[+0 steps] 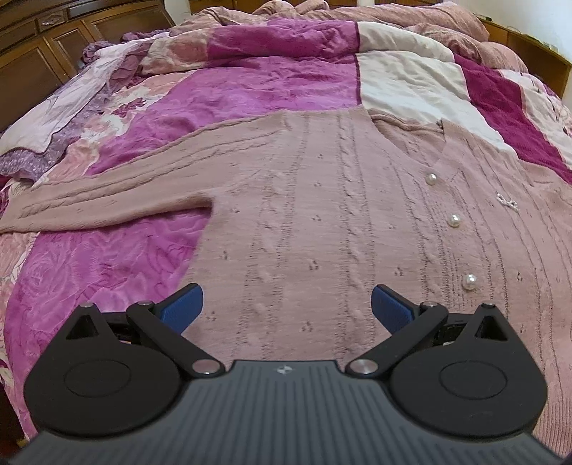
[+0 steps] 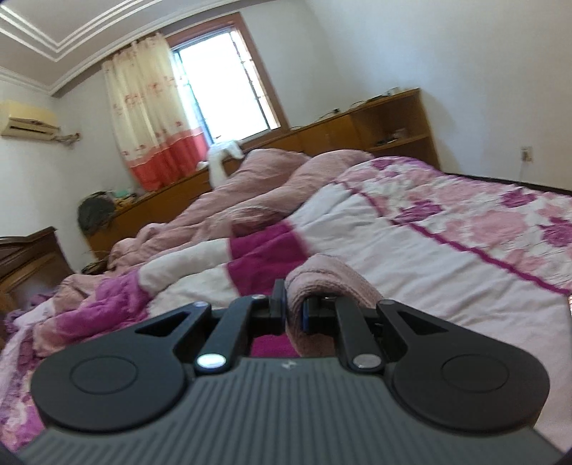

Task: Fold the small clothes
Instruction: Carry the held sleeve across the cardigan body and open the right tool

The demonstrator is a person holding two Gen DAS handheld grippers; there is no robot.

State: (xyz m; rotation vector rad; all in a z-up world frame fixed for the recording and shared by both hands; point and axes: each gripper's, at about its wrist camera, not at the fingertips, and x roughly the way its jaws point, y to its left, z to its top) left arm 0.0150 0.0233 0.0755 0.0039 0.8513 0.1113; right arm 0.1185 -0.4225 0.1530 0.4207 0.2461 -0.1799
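Pink cardigan [image 1: 321, 214] lying flat on bed quilt [image 1: 250, 82], one sleeve [image 2: 321, 282] getting pinched in right gripper [image 2: 294, 307] jaws; left gripper [image 1: 287, 304] jaws spread, hovering w/o contact. Risk: thin bite slipping, body dragging, fold skewing.

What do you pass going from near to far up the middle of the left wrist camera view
Open left gripper → pink knit cardigan lying flat → magenta quilt panel → rumpled pink blanket at the far end of the bed.
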